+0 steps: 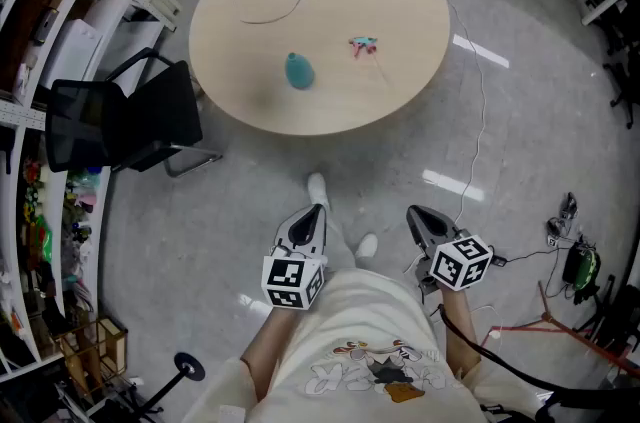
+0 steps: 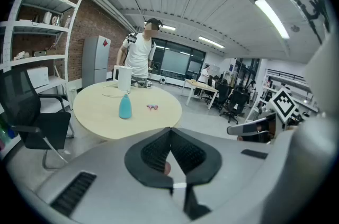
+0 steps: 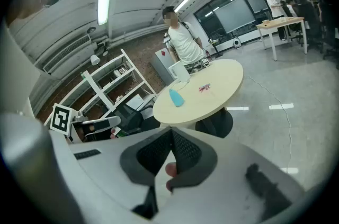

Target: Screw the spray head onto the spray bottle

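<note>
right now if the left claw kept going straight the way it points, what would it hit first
Nothing close: the shut left claw aims forward and down at the floor short of the round table. It would likely meet the floor first, perhaps the table's near edge; depth is unclear.

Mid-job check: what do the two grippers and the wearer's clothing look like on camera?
They match: the left gripper and right gripper have smooth light-grey shells tapering to black jaws with textured pads. Each carries a white cube printed with black square markers. The person wears a cream T-shirt with a cartoon print on the front.
</note>
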